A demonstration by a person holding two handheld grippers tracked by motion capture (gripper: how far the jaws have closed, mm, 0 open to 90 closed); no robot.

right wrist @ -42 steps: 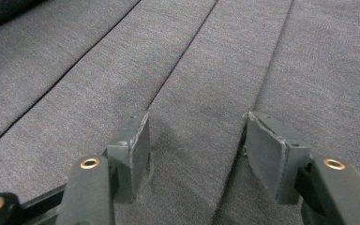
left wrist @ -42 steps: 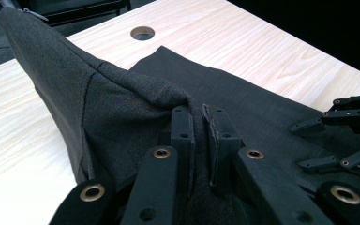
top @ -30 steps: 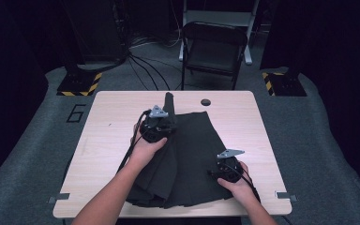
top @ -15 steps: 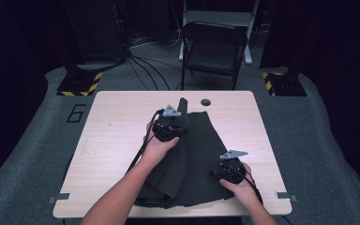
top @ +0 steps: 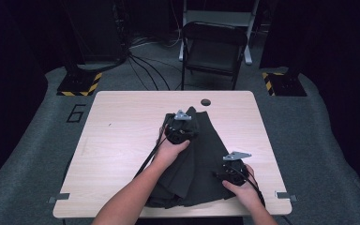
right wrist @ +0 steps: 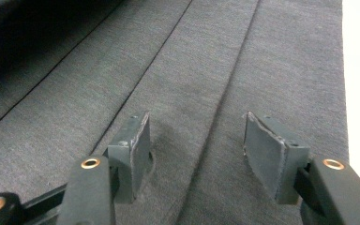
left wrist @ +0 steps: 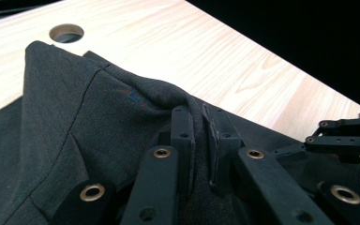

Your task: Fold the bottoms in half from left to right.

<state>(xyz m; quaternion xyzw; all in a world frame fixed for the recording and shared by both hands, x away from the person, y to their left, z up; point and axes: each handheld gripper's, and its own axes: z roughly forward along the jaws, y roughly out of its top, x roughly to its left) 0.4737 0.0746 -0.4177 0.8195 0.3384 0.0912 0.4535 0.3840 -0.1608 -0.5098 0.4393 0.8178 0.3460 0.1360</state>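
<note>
Fold half done | your left gripper (left wrist: 201, 140) pinches the dark garment (top: 201, 159) | your right gripper (right wrist: 197, 154) open, pinning cloth | smoothing left

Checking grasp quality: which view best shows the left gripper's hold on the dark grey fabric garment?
The left gripper view: left gripper pinches a raised fold of the dark grey fabric garment. The high view shows them small; the right gripper view shows flat cloth.

1. The left gripper (left wrist: 201, 140) rises from the bottom centre of the frame, its jaws pinched tight on a raised fold of dark grey cloth (left wrist: 89, 122).
2. Light wooden table (left wrist: 225, 61) runs across the upper half, with a round hole (left wrist: 66, 33) at upper left.
3. The other gripper (left wrist: 344, 136) sits at the right edge.
</note>
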